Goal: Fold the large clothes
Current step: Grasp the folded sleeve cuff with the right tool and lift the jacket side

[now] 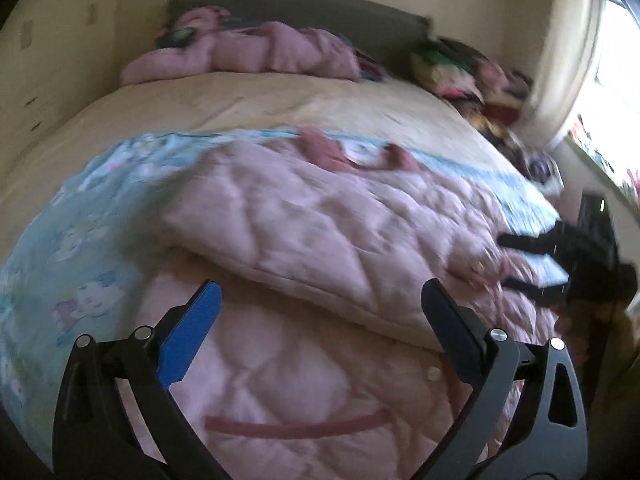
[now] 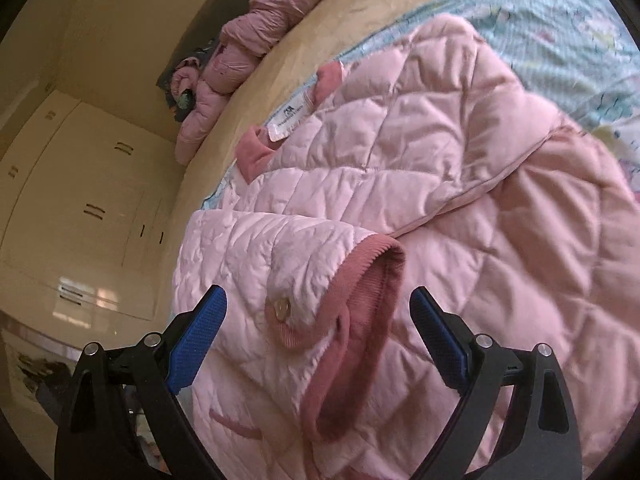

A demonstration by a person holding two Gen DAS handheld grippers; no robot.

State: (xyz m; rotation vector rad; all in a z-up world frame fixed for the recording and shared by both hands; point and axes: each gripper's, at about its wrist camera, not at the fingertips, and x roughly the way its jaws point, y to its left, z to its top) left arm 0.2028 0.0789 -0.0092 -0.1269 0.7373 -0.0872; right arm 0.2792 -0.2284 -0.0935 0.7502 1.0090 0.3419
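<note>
A: What do we see ahead of the left hand-held gripper [image 1: 320, 312]?

B: Its jaws stand wide apart with nothing between them. Just ahead and below lies a pink quilted jacket [image 1: 320, 232], spread on a bed [image 1: 240, 104] over a pale blue patterned blanket [image 1: 72, 216]. One quilted panel is folded across the jacket's body. Beyond it, at the far end of the bed, we see a second pink puffy garment [image 1: 256, 50] against a dark headboard [image 1: 304, 10]. To this gripper's right, the right hand-held gripper [image 1: 532, 258] reaches in over the jacket's edge; that view is blurred.

A: And from the right hand-held gripper [image 2: 318, 314] itself?

B: Its jaws also stand open, pressing on nothing. Between the blue pads [image 2: 198, 332] lies the jacket's sleeve [image 2: 280, 280], its darker pink ribbed cuff [image 2: 360, 312] and a small button [image 2: 280, 306] close in front. We cannot tell whether the pads touch the cloth. Further ahead we see the jacket's collar with a white label [image 2: 288, 118]. To the left stand cream wardrobe doors [image 2: 88, 184].
</note>
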